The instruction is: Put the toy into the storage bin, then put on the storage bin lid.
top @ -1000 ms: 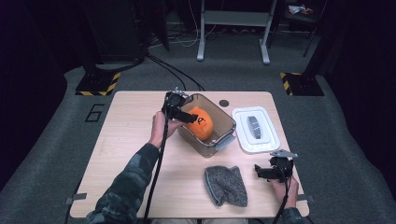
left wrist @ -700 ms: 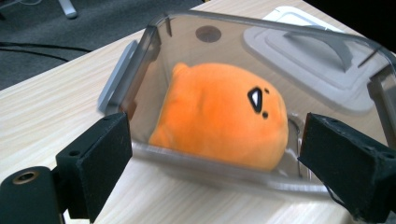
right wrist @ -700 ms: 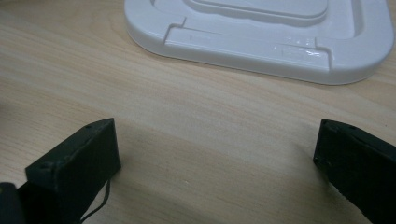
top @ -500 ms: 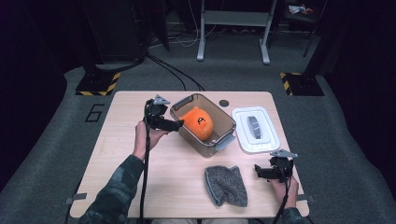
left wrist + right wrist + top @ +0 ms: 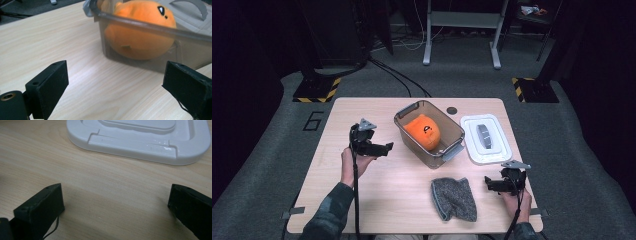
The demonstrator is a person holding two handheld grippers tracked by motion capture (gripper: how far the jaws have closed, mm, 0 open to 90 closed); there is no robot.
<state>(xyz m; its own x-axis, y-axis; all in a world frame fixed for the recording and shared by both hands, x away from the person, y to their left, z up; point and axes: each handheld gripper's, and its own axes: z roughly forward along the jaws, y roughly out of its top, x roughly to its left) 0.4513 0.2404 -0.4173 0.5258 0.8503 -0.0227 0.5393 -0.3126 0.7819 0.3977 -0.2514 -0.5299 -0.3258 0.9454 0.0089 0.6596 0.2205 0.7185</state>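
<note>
An orange plush toy (image 5: 423,132) lies inside a clear plastic bin (image 5: 447,152) at the table's middle back. In the left gripper view the toy (image 5: 140,32) shows through the bin wall (image 5: 190,47). My left gripper (image 5: 386,148) hovers left of the bin and points at it. Its jaws have just been opening and now stand open (image 5: 115,85) with nothing between them. My right gripper (image 5: 490,184) rests open near the front right, beside a grey knitted cloth (image 5: 454,199). Nothing lies between its jaws (image 5: 115,207).
A white bin lid (image 5: 472,150) lies flat to the right of the bin, and the right gripper view shows its near edge (image 5: 140,142). A small dark disc (image 5: 452,110) sits at the back edge of the wooden table (image 5: 402,200).
My left gripper has drawn back out of the bin, to the left and nearer the person, and sunk a little. The toy stays in the bin. The right gripper has not moved.
</note>
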